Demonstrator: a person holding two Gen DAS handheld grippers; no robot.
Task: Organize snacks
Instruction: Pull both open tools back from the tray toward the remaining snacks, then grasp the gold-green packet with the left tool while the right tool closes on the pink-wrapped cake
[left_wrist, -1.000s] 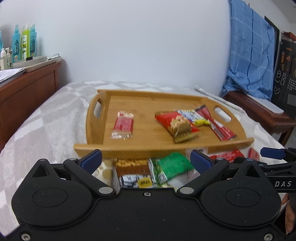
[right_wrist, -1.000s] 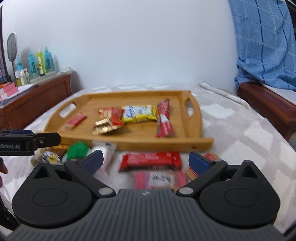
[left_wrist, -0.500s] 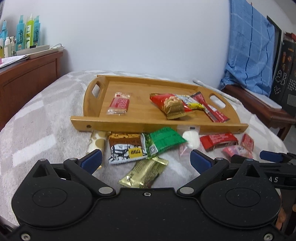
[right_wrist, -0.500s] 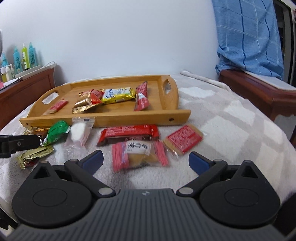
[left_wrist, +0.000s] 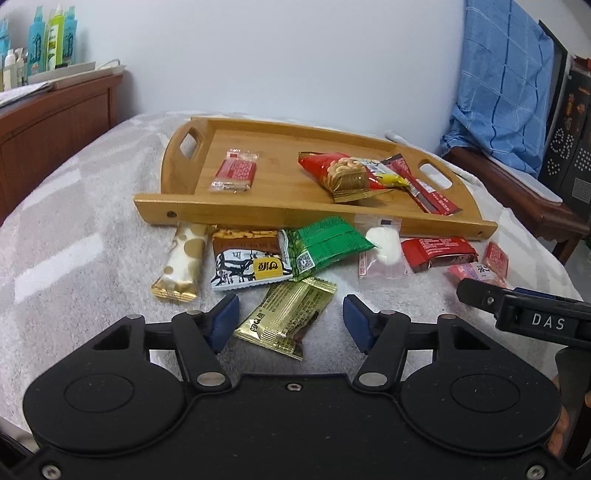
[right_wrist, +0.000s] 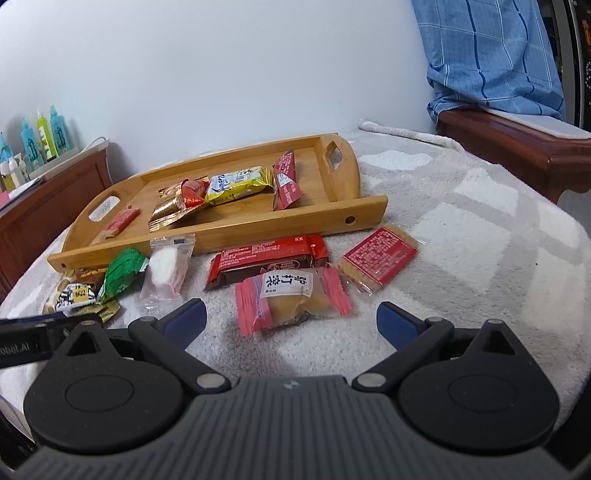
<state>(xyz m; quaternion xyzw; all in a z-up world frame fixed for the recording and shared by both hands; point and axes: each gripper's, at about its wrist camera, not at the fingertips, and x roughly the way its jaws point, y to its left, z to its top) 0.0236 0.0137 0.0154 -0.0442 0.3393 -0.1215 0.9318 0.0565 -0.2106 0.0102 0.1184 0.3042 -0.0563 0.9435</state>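
Wall: plain white painted wall (left_wrist: 295, 55) across the upper middle of both views, evenly lit.
Bed cover: grey-and-white checked fleece blanket (left_wrist: 74, 229) over the lower half.
Left furniture: reddish-brown wooden cabinet (left_wrist: 55, 122) at upper left, with teal and lime plastic bottles (left_wrist: 51, 40) on top.
Right furniture: dark red-brown wooden bench (right_wrist: 517, 147) at upper right.
Cloth: blue checked towel (left_wrist: 498, 92) hanging at upper right.

Between the blue-padded fingers (left_wrist: 224, 320) of the left gripper (left_wrist: 290, 323) lies a gold packet (left_wrist: 286, 317) with dark print. Beyond them sit a green packet (left_wrist: 325, 245), a white, gold-spotted bar (left_wrist: 183, 264) and a tan wooden tray (left_wrist: 295, 214). Ahead of the right gripper's (right_wrist: 291, 321) fingers lies a pink-ended pastry wrapper (right_wrist: 291, 299).
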